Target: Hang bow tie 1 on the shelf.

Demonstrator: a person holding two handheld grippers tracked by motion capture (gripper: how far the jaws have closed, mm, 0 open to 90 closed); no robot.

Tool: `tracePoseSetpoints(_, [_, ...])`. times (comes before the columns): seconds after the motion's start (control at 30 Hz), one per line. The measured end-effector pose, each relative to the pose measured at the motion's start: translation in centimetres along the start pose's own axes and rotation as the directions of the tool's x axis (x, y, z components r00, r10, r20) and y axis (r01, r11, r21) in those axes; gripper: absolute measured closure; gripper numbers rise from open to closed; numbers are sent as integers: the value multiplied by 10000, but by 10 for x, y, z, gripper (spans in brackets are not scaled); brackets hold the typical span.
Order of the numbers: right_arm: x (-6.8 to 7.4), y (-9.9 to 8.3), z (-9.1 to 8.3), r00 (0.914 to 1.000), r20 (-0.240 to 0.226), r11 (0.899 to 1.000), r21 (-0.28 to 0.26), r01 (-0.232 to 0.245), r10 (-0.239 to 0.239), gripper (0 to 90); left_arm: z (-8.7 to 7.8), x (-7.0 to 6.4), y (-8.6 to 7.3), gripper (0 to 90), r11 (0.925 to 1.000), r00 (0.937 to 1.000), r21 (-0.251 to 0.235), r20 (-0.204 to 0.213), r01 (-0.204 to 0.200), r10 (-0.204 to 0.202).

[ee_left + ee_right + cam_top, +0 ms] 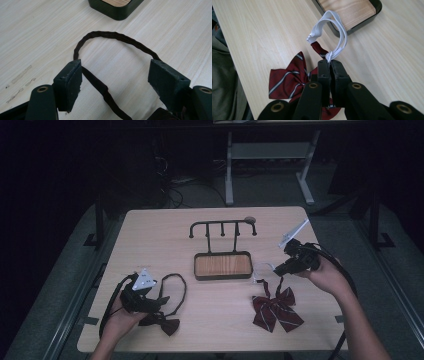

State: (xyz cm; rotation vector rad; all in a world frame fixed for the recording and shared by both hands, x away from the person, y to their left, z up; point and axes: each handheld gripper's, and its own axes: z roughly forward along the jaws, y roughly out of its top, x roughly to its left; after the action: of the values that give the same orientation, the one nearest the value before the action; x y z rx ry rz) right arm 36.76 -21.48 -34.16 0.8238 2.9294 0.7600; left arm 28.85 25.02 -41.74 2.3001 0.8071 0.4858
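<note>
A dark bow tie (165,322) lies at the table's front left, its thin dark strap (110,35) looped on the wood. My left gripper (159,301) is low over it and open; the strap (100,87) runs between the jaws close to the left fingertip (70,80), touching neither pad clearly. A red striped bow tie (276,310) lies at the front right. My right gripper (330,63) is shut on its white elastic band (337,32) at the knot, and the band loops up from the jaws. The right gripper (280,269) hovers just above that bow.
A dark tray with a wooden floor (222,276) stands mid-table and carries a black hook rack (222,225). The tray's corner (117,12) lies just beyond the strap loop, and its rim (362,23) is close behind the white band. Floor and desk legs (229,170) lie beyond.
</note>
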Motion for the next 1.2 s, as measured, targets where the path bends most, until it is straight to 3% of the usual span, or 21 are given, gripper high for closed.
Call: tracePoseSetpoints(1.2, [12,33,-34,9977,-143,9962,-583,646,-655,867,-1,0,0,277,9999,10000,-99,3,-24,24])
